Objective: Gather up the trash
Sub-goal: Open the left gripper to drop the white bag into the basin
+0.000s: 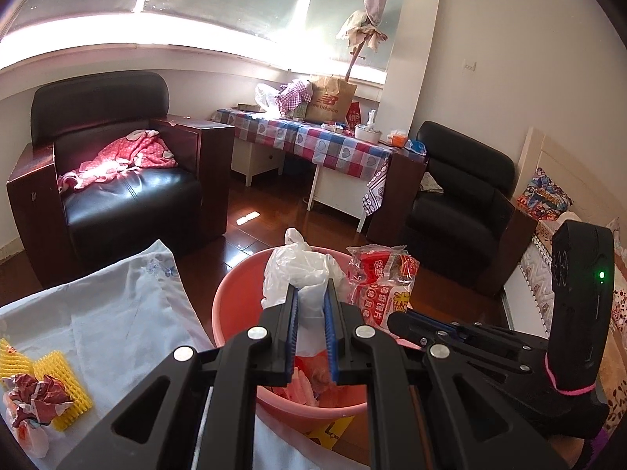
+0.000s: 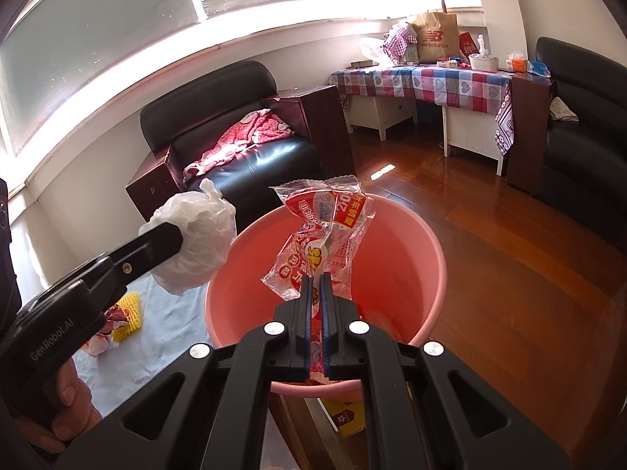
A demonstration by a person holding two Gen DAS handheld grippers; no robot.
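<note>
Armchair (image 1: 117, 172): black leather with dark wood sides, under the window; a pink spotted cloth (image 1: 125, 156) lies on its seat.
Desk (image 1: 313, 141): far side of the room, covered with a checked cloth; a brown paper bag (image 1: 331, 100) stands on it.
Floor (image 2: 509, 258): dark red wood, shiny.
Sheet (image 1: 117, 313): pale blue, spread to the left of the basin, its edge close to the rim.
Basin (image 2: 411, 250): pink, round, on the floor in front of both grippers; some red and white scraps lie at its bottom.
Left gripper (image 1: 311, 293): the jaws pinch a crumpled white plastic bag (image 1: 298, 270), which hangs above the near left rim of the basin.
Right gripper (image 2: 317, 280): the jaws are almost pressed together and pinch a clear wrapper (image 2: 325, 231) with red print; the wrapper stands up over the inside of the basin.
Left trash on the sheet: a yellow foam net (image 1: 62, 384) and a crumpled red and white paper (image 1: 35, 399) touching it.
Hand (image 2: 70, 403): holds the left gripper's handle, seen in the right wrist view.
</note>
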